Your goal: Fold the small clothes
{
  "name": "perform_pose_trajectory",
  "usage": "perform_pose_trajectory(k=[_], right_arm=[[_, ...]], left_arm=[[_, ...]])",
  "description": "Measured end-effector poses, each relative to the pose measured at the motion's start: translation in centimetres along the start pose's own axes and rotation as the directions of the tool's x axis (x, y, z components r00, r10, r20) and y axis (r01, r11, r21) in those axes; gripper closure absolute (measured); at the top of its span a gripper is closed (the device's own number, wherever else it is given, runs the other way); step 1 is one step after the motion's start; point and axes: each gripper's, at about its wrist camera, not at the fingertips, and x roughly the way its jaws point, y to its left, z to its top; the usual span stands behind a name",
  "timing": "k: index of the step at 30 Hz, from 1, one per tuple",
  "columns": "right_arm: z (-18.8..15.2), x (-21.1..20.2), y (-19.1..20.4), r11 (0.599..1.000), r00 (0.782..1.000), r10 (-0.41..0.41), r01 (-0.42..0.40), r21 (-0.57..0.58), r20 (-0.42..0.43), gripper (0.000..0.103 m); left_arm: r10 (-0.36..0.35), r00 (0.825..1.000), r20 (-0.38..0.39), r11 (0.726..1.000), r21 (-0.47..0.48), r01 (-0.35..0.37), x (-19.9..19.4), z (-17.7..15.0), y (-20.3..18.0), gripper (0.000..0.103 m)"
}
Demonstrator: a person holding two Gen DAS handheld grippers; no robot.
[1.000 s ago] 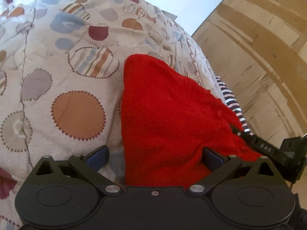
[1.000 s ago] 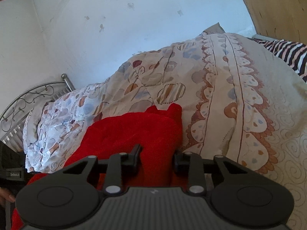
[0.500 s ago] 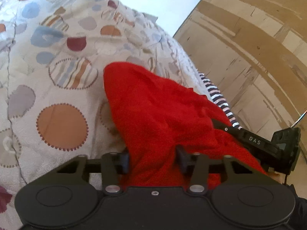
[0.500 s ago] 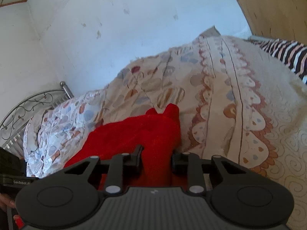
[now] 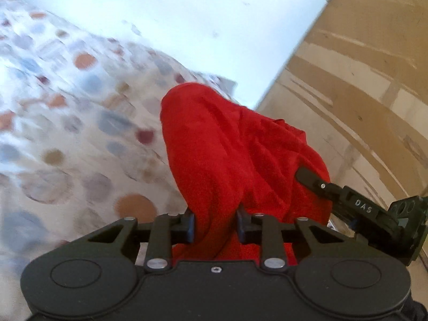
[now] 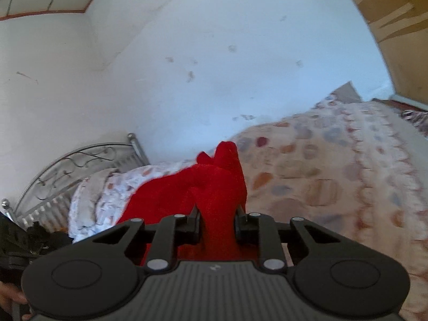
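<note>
While both wrist views are smeared by motion blur, the grip of each claw is plain. The left gripper (image 5: 215, 226) has its two fingers drawn in close, and a thick fold of the red garment (image 5: 235, 160) is pinched between them; the cloth rises ahead of the fingertips as a bunched, creased hump and also spills down behind them toward the gripper body. To the left of this claw, and beyond it, lies the spotted bedspread (image 5: 80, 139), its coloured discs blurred. To the right of the claw, partly buried in the red cloth, the right gripper (image 5: 307, 175) shows as a dark bar lettered "DAS"; only its outer side is seen from here. Further right stands a wooden panel (image 5: 361, 85), and above the garment a pale wall (image 5: 187, 21).

In the right wrist view, the right gripper (image 6: 217, 223) likewise has its fingers nearly together, clamped on a narrow ridge of the red garment (image 6: 214, 187), which stands up ahead of the fingertips and ends in two small peaks. From that ridge the cloth runs away to the left of the claw. Right of the claw and ahead of it spreads the bedspread (image 6: 334, 176); to the left and further off are a patterned pillow (image 6: 107, 195) and a metal bed frame (image 6: 75, 165) against the wall (image 6: 214, 53). Whether the garment touches the bedspread beneath either claw cannot be told.
</note>
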Motion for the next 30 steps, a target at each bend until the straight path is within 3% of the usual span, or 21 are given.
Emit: perform_pose_trajectory(k=[4,7,12,17,18,23,25,27,30], right_arm=[[0.1,5.1,1.6,0.993,0.996,0.072,-0.067,0.092,-0.049,0.079],[-0.8,9.9,2.4,0.987,0.990,0.102,-0.088,0.134,-0.102,0.079],[-3.6,17.0,1.9,0.994,0.979,0.013,0.008,0.105,-0.203,0.079],[-5.3,19.3,-0.1,0.993,0.970,-0.035,0.061,0.101,-0.242,0.075],[-5.6,19.1,-0.2,0.993,0.970,-0.030,0.058,0.107,-0.242,0.071],[-6.2,17.1,0.2,0.997,0.971,-0.064,0.074,0.035,-0.231,0.051],[-6.2,16.0,0.6,0.997,0.972,-0.071,0.074,0.006,-0.224,0.042],[-5.8,14.7,1.1,0.997,0.975,-0.078,0.075,-0.025,-0.209,0.027],[-5.3,11.7,2.1,0.994,0.984,-0.084,0.072,-0.080,-0.155,0.012]], left_arm=[[0.096,0.994,0.051,0.995,-0.036,-0.094,-3.0,2.2,2.4,0.078],[0.172,0.984,0.046,0.984,-0.049,-0.170,-3.5,2.9,5.1,0.078],[0.235,0.972,0.000,0.967,-0.105,-0.234,-0.5,2.3,10.3,0.078],[0.260,0.966,-0.014,0.953,-0.155,-0.259,2.4,1.1,13.3,0.073],[0.256,0.967,-0.008,0.955,-0.154,-0.255,2.6,0.8,13.5,0.070],[0.289,0.957,0.010,0.949,-0.138,-0.285,2.7,-0.3,13.0,0.028],[0.307,0.952,0.016,0.943,-0.143,-0.302,2.4,-0.7,12.6,0.022],[0.322,0.946,0.029,0.937,-0.150,-0.315,1.5,-0.8,12.0,0.014],[0.311,0.948,0.067,0.942,-0.158,-0.297,-0.3,-0.8,11.0,0.005]])
